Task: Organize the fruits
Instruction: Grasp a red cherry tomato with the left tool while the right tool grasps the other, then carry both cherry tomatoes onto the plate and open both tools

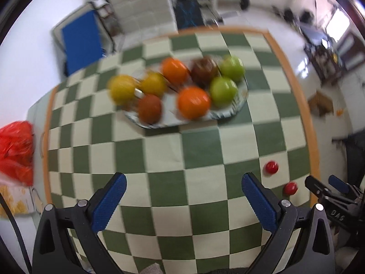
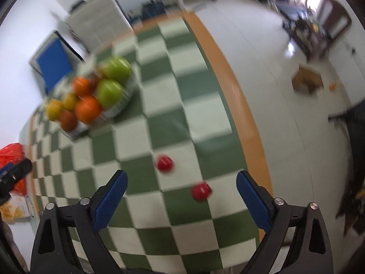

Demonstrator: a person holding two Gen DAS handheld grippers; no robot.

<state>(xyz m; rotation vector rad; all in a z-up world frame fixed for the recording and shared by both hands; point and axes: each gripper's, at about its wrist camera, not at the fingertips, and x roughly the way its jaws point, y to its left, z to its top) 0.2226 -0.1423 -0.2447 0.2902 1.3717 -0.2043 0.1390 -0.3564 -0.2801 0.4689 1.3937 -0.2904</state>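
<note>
1. Left wrist view: the only writing that reads is "DAS" in pale letters on the black body of the right gripper, which pokes in at 4 o'clock; its blue pads sit somewhat apart, but how wide it stands cannot be told from here.
2. Same view: the left gripper stands wide open, its blue fingers spread over the green-and-cream checked cloth with nothing between them.
3. Same view: a clear tray lies at 12 o'clock, blurred; it holds two green apples, two oranges, two yellow fruits and two brownish fruits, packed close and touching.
4. Same view: two small red fruits lie loose on the cloth at 4 o'clock, well apart from the tray and near the right gripper; a red plastic bag sits at 9 o'clock off the cloth's orange border.
5. Right wrist view: the right gripper is spread wide and holds nothing; the nearer small red fruit lies on the cloth between its fingers, touching neither, and the other lies just beyond.
6. Same view: the tray of fruit sits at 10 o'clock, blurred, green apples at its far right end; the tip of the left gripper shows at 9 o'clock, by the red bag.
</note>
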